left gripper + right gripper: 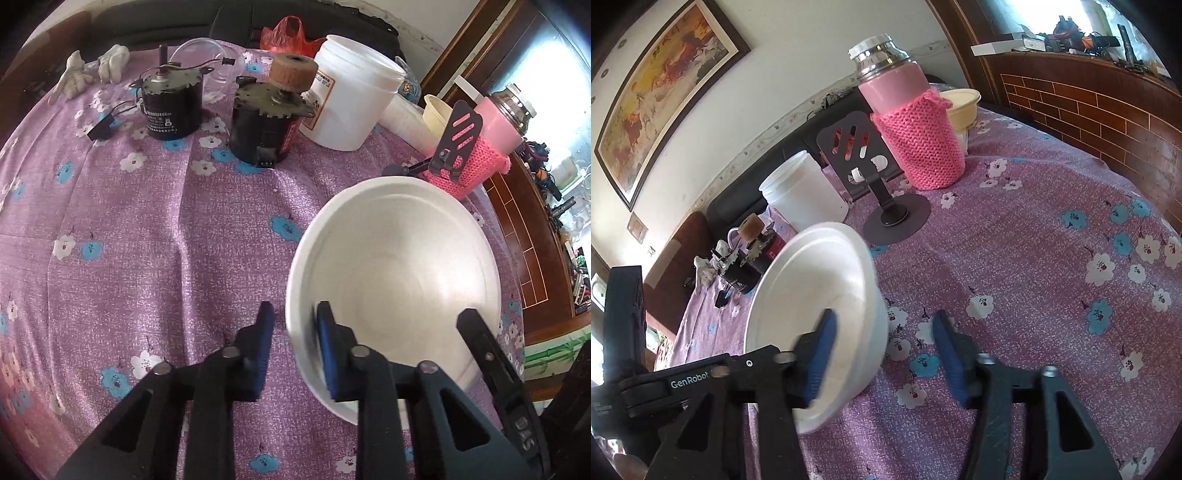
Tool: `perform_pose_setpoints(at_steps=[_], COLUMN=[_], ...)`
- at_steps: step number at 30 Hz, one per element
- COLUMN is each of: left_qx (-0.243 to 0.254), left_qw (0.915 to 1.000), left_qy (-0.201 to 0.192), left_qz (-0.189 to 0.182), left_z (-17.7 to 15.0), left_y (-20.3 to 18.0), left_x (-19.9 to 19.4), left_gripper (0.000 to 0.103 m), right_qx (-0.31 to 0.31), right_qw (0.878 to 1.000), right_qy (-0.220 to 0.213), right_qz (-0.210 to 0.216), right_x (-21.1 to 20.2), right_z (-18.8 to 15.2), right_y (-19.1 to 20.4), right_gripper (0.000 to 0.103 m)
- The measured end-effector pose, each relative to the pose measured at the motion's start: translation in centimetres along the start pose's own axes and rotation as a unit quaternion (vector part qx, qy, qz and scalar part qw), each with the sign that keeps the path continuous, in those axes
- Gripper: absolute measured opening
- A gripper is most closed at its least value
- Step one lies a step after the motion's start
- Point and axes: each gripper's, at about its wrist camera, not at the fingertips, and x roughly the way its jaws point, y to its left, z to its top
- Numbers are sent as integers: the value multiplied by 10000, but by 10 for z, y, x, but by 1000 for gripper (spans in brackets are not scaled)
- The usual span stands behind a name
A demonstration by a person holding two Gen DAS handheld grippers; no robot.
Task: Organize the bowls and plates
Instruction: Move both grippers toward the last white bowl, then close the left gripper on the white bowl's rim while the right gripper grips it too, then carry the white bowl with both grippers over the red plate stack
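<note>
Left wrist view: my left tongs [293, 354] straddle the near rim of the shallow white foam bowl [395, 273] on the purple flowered tablecloth [147, 229], pads parted, nothing clamped

Right wrist view: my right tongs [884, 356] straddle the bowl's [816, 280] wall, gaping. I judge I'm picking up; next, close squarely on the rim

We see right gripper [882, 354] jaws spread, left pad inside tilted white bowl [820, 295], right pad outside over floral purple tablecloth [1034, 240], pink thermos [908, 122] and phone stand [875, 177] beyond, left gripper [624, 332] at bowl's far side.
</note>
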Motion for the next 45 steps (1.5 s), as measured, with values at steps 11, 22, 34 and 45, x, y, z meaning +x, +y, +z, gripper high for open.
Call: perform_pose_setpoints(at_steps=[11,22,34,45], left_qx=[217,141,-2,-284], left_qw=[9997,9995,9989,9916], left_qy=[-90,-215,-405,-1035], left_qz=[39,172,252,719], left_z=[-4,-16,-35,-74], left_y=[-11,0,38,100], left_x=[-10,-31,-77,-173], left_gripper=[14,13,11,11], right_qx=[55,-12,225,-44], right_qw=[9998,9998,9970,9912], right_qy=[166,143,483,582], right_qz=[30,101,567,1190], right_x=[4,-14,-25,-58], right_z=[-3,-7,-27,-56], right_y=[-1,10,39,116], right_gripper=[10,7,7,7])
